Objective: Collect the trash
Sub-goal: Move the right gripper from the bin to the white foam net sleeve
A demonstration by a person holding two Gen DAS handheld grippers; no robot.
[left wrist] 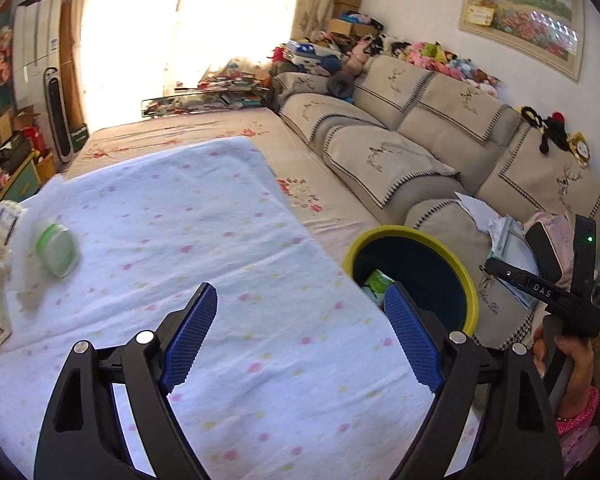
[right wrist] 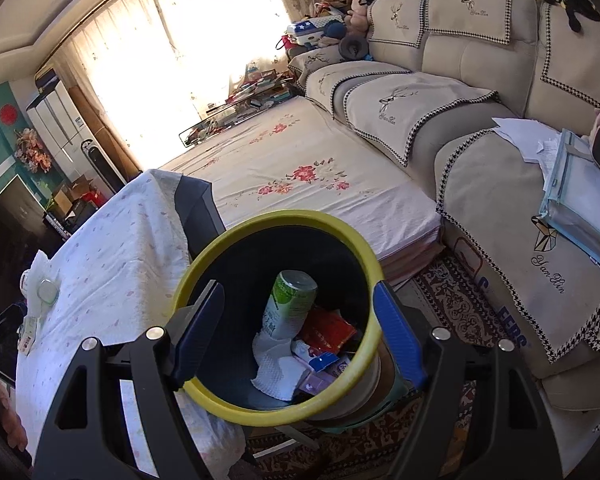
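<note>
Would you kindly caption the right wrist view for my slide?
Open right gripper above the yellow-rimmed bin holding a green can, tissue and wrappers.

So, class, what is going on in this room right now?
A person is collecting trash with a hand-held gripper in each hand. The right hand-held gripper hangs open over the yellow-rimmed bin, which holds a green can and wrappers. The left hand-held gripper is open and empty above the white blanket.

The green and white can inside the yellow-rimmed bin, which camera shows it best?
The right wrist view: it looks straight down into the yellow-rimmed bin, showing the whole green and white can. The left wrist view catches only a green sliver behind a blue finger pad.
</note>
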